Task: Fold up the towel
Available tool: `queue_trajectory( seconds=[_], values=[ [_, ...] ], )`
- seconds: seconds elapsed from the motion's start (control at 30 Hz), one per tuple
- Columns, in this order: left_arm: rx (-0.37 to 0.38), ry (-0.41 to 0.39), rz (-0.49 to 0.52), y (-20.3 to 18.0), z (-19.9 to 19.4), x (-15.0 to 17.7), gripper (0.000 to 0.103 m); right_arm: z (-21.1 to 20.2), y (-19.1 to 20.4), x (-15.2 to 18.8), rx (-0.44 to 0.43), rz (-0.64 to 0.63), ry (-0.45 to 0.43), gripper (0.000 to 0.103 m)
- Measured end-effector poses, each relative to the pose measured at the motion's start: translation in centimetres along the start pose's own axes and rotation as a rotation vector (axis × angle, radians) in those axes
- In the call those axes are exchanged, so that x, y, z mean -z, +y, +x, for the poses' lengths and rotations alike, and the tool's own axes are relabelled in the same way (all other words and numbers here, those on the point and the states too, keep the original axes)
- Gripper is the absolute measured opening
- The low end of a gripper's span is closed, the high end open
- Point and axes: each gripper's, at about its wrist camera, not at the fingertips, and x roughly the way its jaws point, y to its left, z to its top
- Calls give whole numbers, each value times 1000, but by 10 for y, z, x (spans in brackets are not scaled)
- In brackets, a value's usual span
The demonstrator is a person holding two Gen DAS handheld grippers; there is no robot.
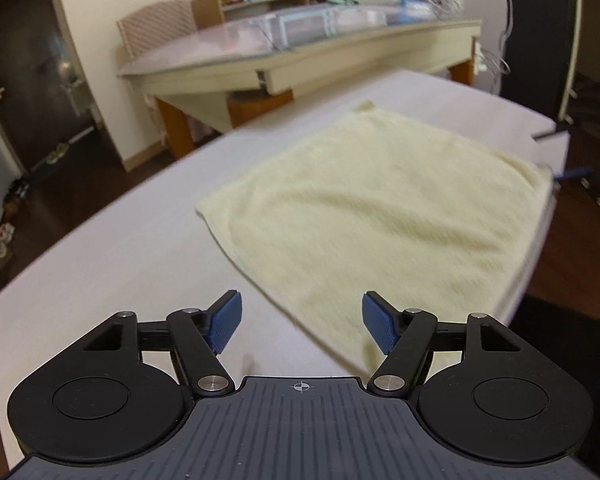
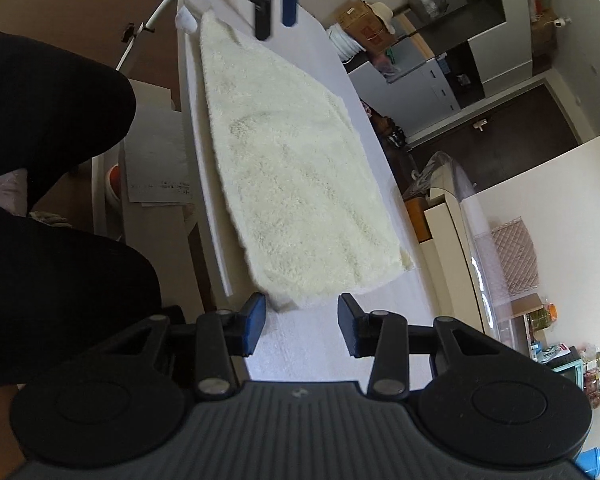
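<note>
Two grippers hover with jaws apart and empty — the left gripper point(image 1: 300, 322) and right gripper point(image 2: 302, 328) — near opposite ends of the pale yellow towel point(image 1: 380, 208), lying flat on the white table point(image 1: 120, 264).

Lighting: soft, even indoor light, moderately dim; faint shadows. Glare: sheen on glass-topped table point(image 1: 300, 36). Blur: motion smear across towel point(image 1: 380, 208) in left view; right view sharper. Distortion: strong fisheye bending, dark corners
</note>
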Motion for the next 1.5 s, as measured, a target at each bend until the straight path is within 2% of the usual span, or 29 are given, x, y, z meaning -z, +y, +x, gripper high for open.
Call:
queue_trajectory(
  seconds=[0.17,0.37,0.43,0.5,0.73,0.9,1.2,1.4,1.5],
  values=[
    [-13,27,4,-8,-5,15,74,4,4,-2,1,-38,-9,40],
    [-16,35,-17,-7,-5,18,75,7,11,-5,-19,-98,4,25],
    [-1,37,-12,-9,-5,17,75,8,14,-5,-31,-100,10,14],
    [9,38,-7,-10,-4,16,75,9,15,-4,-38,-85,13,8],
    [27,68,59,-17,-6,20,75,4,10,-2,-36,-13,15,8],
    [20,63,72,-17,-8,22,75,-6,-2,-10,1,-15,-19,7],
    [-2,31,71,-19,-11,28,77,4,-48,-45,67,-145,-79,7],
    [-16,15,69,-21,-16,32,77,37,-73,-78,75,-253,-136,7],
    [-7,4,27,-16,-16,35,78,56,-84,-98,76,-293,-161,7]
  ],
)
